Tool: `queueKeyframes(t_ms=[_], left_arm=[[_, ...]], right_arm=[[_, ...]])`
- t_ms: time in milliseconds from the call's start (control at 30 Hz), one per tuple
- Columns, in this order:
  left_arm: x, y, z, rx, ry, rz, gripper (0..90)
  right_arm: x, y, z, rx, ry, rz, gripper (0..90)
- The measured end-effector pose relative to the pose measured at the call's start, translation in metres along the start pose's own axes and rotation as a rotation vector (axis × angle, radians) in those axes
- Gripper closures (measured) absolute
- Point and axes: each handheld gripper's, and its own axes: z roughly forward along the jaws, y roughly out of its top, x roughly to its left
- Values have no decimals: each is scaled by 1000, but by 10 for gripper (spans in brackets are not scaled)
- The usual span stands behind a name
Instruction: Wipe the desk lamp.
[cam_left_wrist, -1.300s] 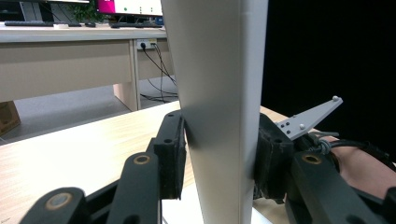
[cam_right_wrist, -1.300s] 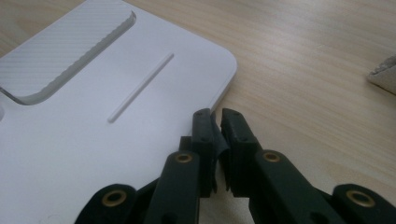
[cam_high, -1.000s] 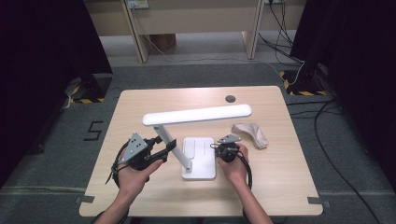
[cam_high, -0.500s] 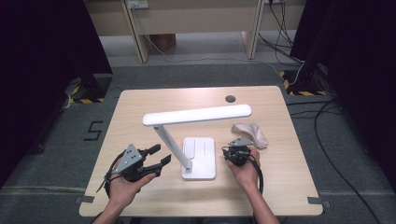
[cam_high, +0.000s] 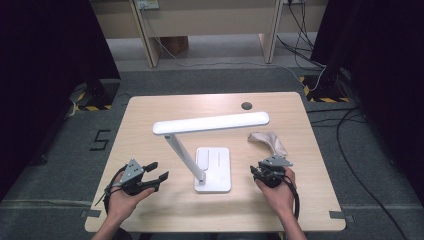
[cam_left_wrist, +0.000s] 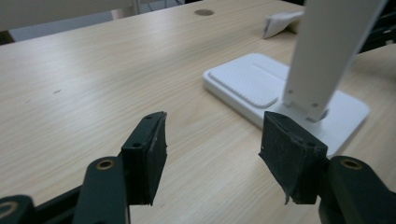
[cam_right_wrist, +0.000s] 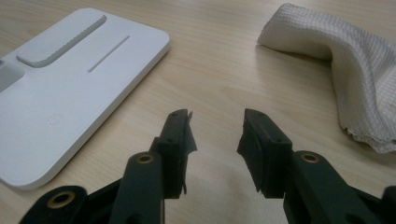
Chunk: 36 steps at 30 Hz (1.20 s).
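Looks like a lab / data-recording setup, not someone's home imo. Small light-wood table (cam_high: 150, 115) is sitting alone on grey carpet (cam_high: 210, 80), w/ black curtains (cam_high: 45, 75) hanging on both sides like a screened-off booth. Yellow-black hazard tape (cam_high: 90, 107) is marking the feet of black stands (cam_high: 97, 90) at the corners, and a "5" (cam_high: 99, 140) is taped on the floor next to the table, so prob station no. 5. Cables (cam_high: 350, 145) are trailing across the floor at right, plus more wooden benches (cam_high: 210, 20) are standing at the back w/ a wall socket (cam_high: 147, 5).
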Motion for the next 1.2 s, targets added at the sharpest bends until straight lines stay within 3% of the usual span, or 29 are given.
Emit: queueKeyframes(t_ms=[233,467,633,1000,1200], left_arm=[[18,-14,-2,17,70,-29,401],[25,-20,-2,27,93,-44,405],[25,-23,-1,28,100,-22,408],[18,-27,2,36,115,23,412],[16,-27,3,42,127,42,413]], right_arm=[[-6,-14,-18,-22,-8,8,582],[-14,-37,-38,-60,-16,56,582],[-15,-45,-47,-98,-26,83,580],[-15,-47,-47,-135,-99,30,550],[-20,-49,-49,-161,-131,47,547]])
